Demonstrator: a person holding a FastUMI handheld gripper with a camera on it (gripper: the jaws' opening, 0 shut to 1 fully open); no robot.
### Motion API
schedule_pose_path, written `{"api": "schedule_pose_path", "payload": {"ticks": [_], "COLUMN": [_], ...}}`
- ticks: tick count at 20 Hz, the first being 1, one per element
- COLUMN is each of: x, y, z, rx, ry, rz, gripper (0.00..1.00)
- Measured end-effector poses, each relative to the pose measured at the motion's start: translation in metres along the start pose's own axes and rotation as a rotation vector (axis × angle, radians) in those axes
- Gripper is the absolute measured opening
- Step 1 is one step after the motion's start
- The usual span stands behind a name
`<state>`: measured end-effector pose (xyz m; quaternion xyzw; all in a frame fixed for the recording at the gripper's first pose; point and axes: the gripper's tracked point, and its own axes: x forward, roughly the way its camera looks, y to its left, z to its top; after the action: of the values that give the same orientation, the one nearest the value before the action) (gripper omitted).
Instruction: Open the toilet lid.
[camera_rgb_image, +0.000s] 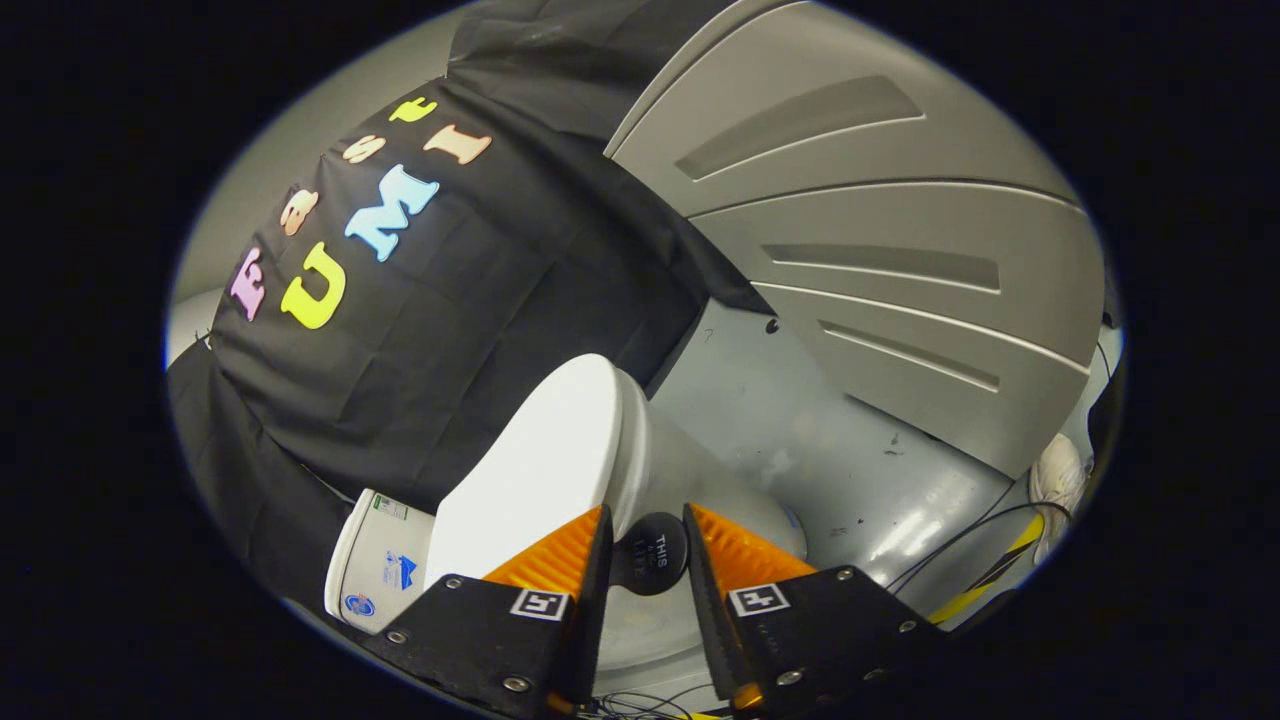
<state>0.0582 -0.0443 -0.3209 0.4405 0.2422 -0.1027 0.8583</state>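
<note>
**Gripper at the toilet's front rim, lid partly up**

You hold the gripper (647, 520) low at the front of the toilet (690, 470), with the view rolled well to one side. Your two fingers (560, 555) stand a modest gap apart, neither wide nor closed, and nothing you can call a grip sits between them: a round dark sticker (650, 552) on the front of the toilet shows through the gap, just ahead of the tips. Whether either finger touches the porcelain cannot be told from here.

The toilet lid (545, 465) is the broad white panel rising from just beyond one of your fingers. It leans away from the bowl, so a dark gap shows between its edge and the rim beneath; how far it is raised is hard to judge with the lens tilted as it is. Beside the lid, at its far end, sits the white cistern (375, 565), which carries a few small labels.

Behind the toilet hangs the black cloth wall (450, 290). To the other side runs a grey floor (850, 460), scuffed in places, and beyond it a large grey panel (880, 250) with long recessed grooves. Thin black cables (960, 540) lie on the floor near a black-and-yellow striped strip (1000, 560), and a pale shoe (1058, 480) rests close to them.
</note>
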Motion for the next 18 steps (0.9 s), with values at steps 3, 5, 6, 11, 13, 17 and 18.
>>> {"api": "schedule_pose_path", "payload": {"ticks": [3,5,6,11,13,17,18], "x": [-0.004,-0.004,-0.002,-0.002,-0.006,-0.013,-0.017], "y": [-0.001,0.001,0.001,0.009,0.017,0.037,0.046], "z": [0.002,0.004,0.004,0.008,0.013,0.025,0.030], "rx": [0.032,0.027,0.020,0.012,-0.018,-0.106,-0.116], "ry": [0.015,0.005,0.002,-0.011,-0.018,-0.050,-0.065], "rz": [0.001,-0.011,-0.019,-0.058,-0.079,-0.141,-0.141], "gripper": [0.27,0.21,0.19,0.08,0.01,0.00,0.00]}}
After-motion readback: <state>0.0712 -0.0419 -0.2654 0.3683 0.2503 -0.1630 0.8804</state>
